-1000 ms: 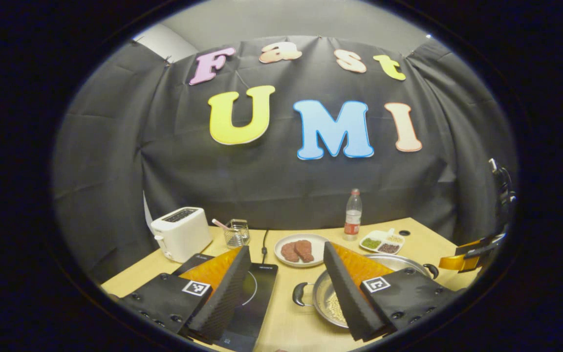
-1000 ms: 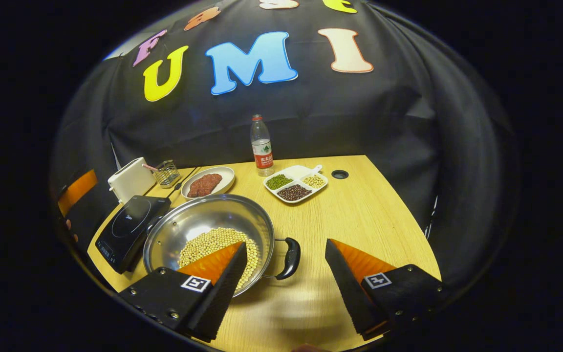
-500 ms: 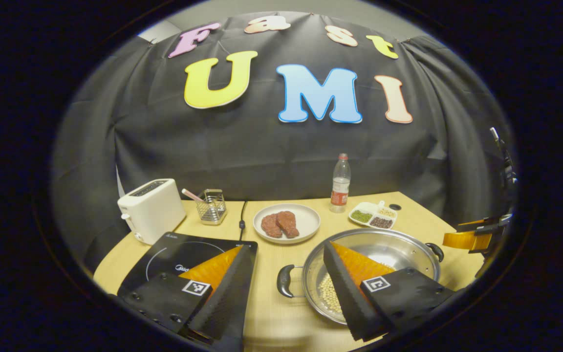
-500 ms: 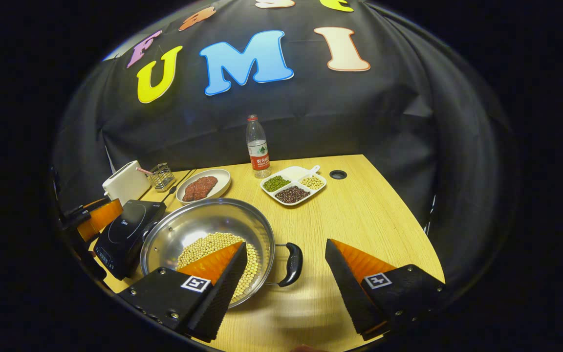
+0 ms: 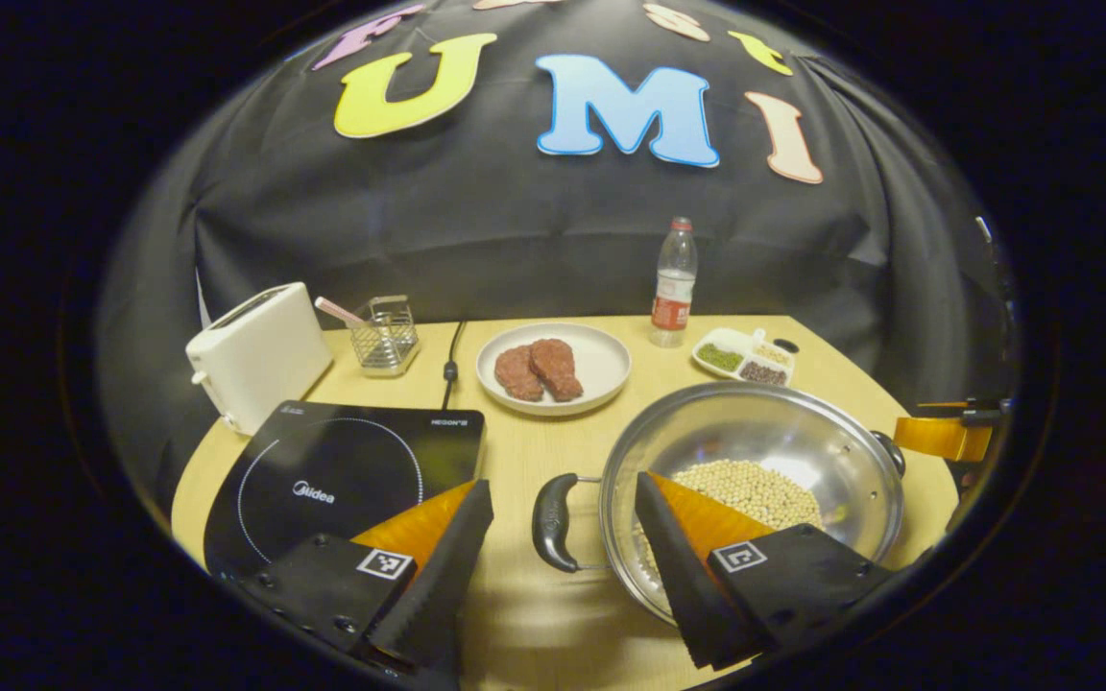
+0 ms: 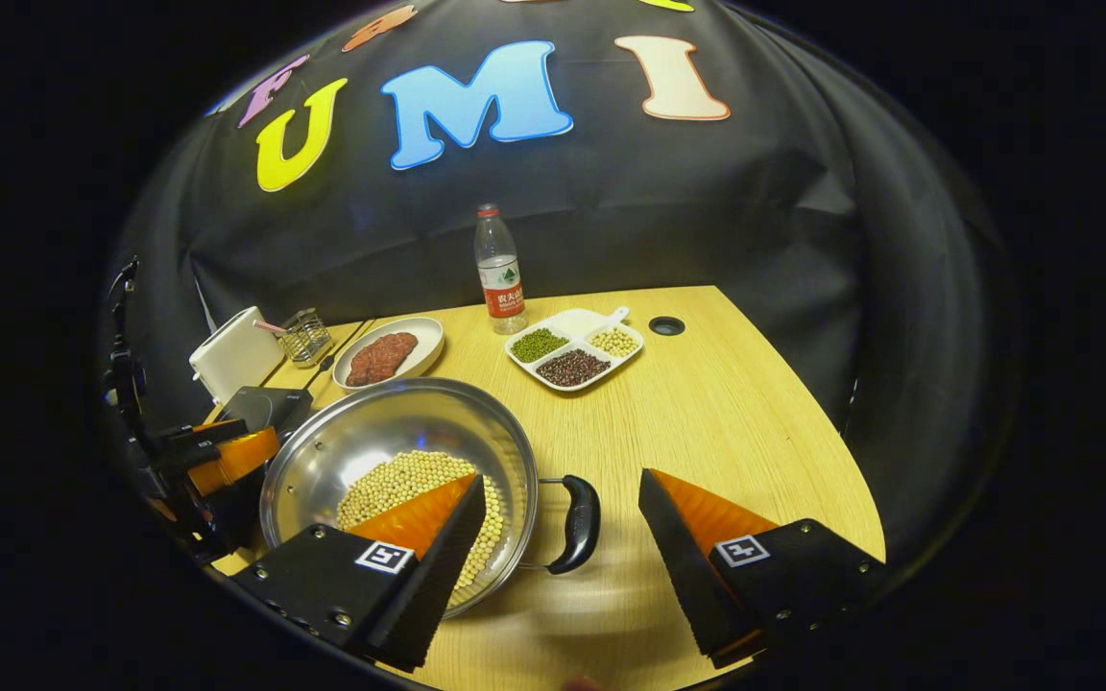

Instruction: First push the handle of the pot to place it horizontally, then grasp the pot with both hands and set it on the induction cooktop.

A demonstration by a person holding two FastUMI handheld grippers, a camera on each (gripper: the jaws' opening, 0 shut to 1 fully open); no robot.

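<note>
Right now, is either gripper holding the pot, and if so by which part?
Nothing is held. The left gripper and right gripper are both open, each straddling a pot handle without closing on it.

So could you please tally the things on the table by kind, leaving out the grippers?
Appliances: 2, induction cooktop, toaster
Cookware: 1, pot
Dishes: 2, plate, divided tray
Bottles: 1, bottle
Wire baskets: 1, basket
Total: 7
</note>
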